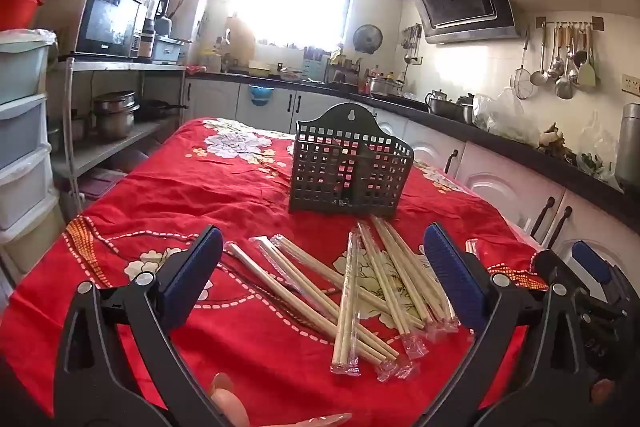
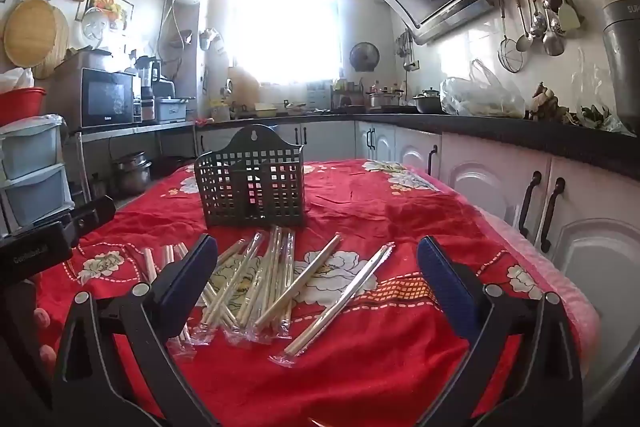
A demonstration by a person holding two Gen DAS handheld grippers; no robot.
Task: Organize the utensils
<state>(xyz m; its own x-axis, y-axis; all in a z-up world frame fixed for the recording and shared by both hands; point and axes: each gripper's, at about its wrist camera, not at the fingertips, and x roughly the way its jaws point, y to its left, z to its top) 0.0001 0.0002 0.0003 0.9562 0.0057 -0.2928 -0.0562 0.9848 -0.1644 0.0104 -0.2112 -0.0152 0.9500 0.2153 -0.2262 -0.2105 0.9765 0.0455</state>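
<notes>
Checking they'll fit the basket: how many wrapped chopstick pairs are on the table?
10, roughly. Three pairs lie left, about five overlap in the middle pile, two lie right, all before the basket. Overlaps may hide some.

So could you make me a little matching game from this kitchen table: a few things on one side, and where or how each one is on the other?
Things:
1. basket
2. wrapped chopsticks
3. tablecloth
4. left tool

Descriptions:
A. red with white flowers, covering the table
B. open, holding nothing, over the near side of the table
C. dark and full of holes, standing upright behind the pile
D. scattered in a loose heap, lying flat

Pairs: 1-C, 2-D, 3-A, 4-B
</notes>
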